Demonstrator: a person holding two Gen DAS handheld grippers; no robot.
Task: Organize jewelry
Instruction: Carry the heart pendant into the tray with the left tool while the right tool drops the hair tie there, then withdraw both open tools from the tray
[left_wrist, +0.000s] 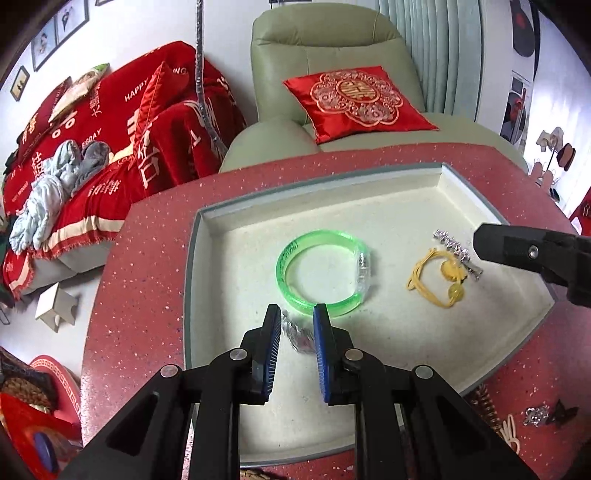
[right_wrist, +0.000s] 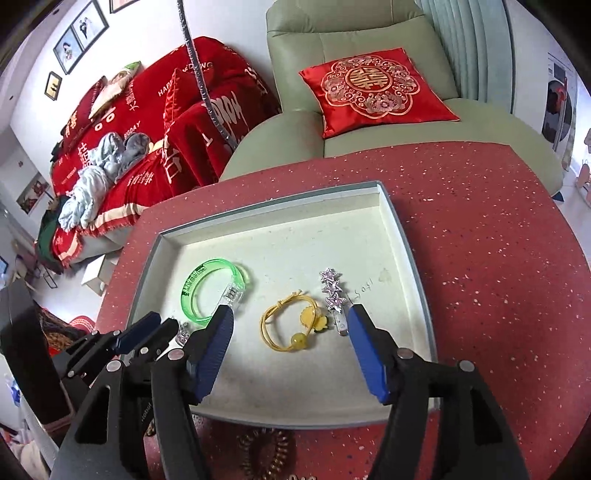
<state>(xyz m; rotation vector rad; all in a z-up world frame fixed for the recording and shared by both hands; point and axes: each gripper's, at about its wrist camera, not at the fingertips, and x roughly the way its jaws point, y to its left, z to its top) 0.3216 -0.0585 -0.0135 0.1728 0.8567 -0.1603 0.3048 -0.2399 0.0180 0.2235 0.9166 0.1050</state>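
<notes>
A shallow white tray lies on the red speckled table. In it are a green bangle, a yellow hair tie with beads, and a silver star hair clip. My left gripper hangs over the tray's near left part, its narrow jaws shut on a small silver piece. My right gripper stands open above the hair tie, pads wide apart and touching nothing; one finger shows beside the clip.
A brown spiral hair tie lies on the table in front of the tray. Small silver and dark pieces sit at the table's right. Behind are a green armchair with a red cushion and a sofa under a red blanket.
</notes>
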